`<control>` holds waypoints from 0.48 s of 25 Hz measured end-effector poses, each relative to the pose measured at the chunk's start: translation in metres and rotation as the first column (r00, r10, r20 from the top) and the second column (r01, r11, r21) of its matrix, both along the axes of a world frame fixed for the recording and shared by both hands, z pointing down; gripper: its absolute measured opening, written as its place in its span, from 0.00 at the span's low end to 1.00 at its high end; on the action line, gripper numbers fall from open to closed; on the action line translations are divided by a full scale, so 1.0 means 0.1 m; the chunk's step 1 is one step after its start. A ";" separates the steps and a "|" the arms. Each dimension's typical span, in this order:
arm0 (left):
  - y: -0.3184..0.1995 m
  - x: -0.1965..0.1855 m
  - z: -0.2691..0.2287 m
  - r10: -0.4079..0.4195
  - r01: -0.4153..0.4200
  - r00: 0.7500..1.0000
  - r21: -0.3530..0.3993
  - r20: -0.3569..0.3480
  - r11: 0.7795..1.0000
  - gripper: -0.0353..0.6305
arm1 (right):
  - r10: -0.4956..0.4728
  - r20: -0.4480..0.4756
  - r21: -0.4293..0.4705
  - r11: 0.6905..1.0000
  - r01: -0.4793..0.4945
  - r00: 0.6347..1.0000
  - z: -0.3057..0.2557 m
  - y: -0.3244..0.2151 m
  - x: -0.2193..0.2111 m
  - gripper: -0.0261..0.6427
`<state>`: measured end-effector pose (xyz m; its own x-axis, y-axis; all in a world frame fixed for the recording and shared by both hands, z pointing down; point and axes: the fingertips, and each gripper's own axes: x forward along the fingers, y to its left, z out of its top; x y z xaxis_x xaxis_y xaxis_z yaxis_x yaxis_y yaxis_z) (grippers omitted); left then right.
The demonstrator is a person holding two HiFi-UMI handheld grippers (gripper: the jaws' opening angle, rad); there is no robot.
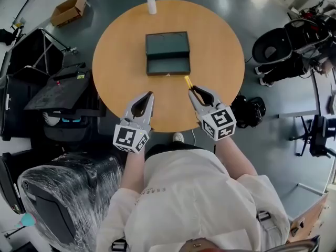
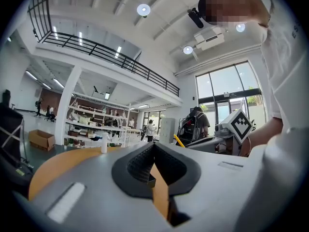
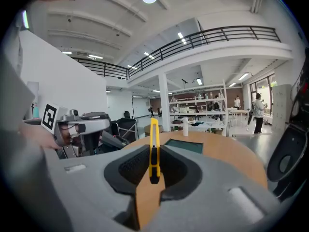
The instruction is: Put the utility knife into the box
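The dark green box (image 1: 167, 53) lies open in the middle of the round wooden table (image 1: 220, 41); the right gripper view shows it (image 3: 184, 145) just beyond the jaws. My right gripper (image 1: 192, 89) is shut on the yellow utility knife (image 1: 187, 81), which sticks out forward past the fingertips and points toward the box's near right corner. In the right gripper view the knife (image 3: 154, 149) stands upright between the pads. My left gripper (image 1: 150, 94) hovers over the table's near edge, left of the right one, shut with nothing in it; its tips (image 2: 154, 145) meet.
A white spray bottle (image 1: 151, 2) stands at the table's far edge. On the floor around the table are a cardboard box (image 1: 68, 9), black equipment (image 1: 58, 88) at the left, a plastic-wrapped chair (image 1: 58, 193), a black bag (image 1: 251, 111) and chairs (image 1: 273, 49) at the right.
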<state>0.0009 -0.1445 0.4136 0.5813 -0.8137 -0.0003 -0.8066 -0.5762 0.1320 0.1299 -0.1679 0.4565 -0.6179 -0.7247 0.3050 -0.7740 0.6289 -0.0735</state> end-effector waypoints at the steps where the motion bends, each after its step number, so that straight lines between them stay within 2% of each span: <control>1: -0.05 0.05 0.02 0.004 -0.004 1.000 -0.006 0.003 1.000 0.07 | -0.003 -0.002 -0.006 1.000 0.003 1.000 0.02 -0.07 0.03 0.12; 5: -0.20 0.17 0.07 0.016 -0.015 0.999 -0.033 0.031 0.999 0.07 | -0.005 0.007 -0.058 0.998 0.005 1.000 0.14 -0.27 0.10 0.12; 12: -0.49 0.09 0.21 0.019 -0.017 0.999 -0.053 0.033 0.998 0.07 | -0.017 0.008 -0.084 0.996 0.017 1.000 0.22 -0.53 -0.02 0.12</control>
